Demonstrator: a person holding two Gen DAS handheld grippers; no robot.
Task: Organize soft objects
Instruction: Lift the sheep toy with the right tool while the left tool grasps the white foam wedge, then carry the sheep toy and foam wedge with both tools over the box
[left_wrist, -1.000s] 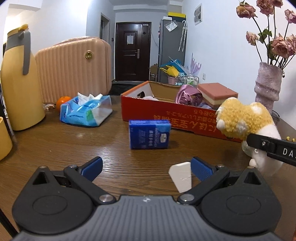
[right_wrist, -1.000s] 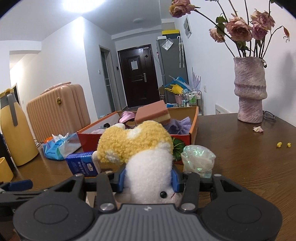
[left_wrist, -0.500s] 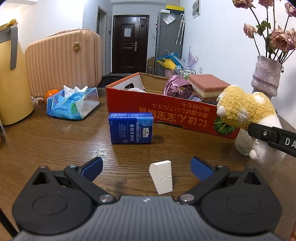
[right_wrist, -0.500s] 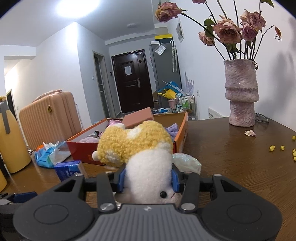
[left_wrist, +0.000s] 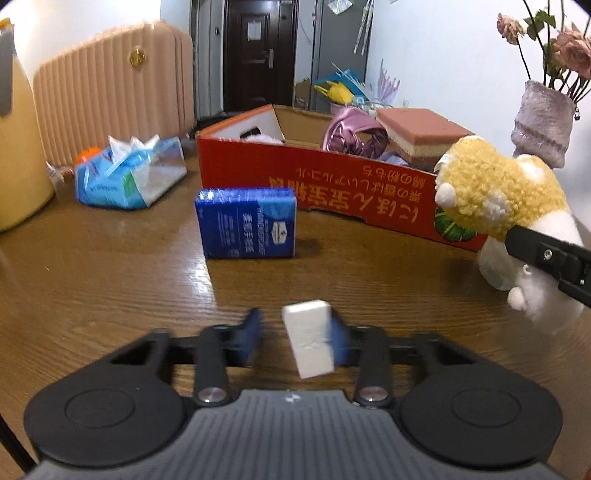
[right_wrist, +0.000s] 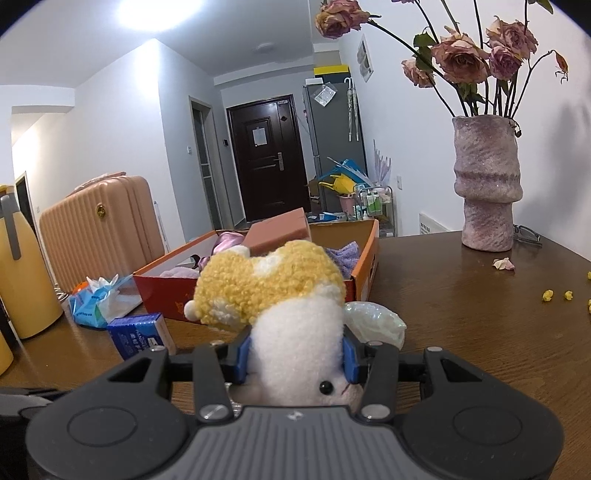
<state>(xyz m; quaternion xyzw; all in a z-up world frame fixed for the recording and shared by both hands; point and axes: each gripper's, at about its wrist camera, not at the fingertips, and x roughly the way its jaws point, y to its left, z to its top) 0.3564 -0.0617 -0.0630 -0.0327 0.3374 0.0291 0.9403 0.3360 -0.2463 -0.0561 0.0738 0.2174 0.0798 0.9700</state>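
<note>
We find the left gripper (left_wrist: 293, 341) just closing around a white eraser-like block (left_wrist: 309, 341) near the tabletop's front edge; only the right pad touches. The right gripper (right_wrist: 293, 356) pinches the plush toy (right_wrist: 284, 306), soft and light; mid-body suits.
</note>
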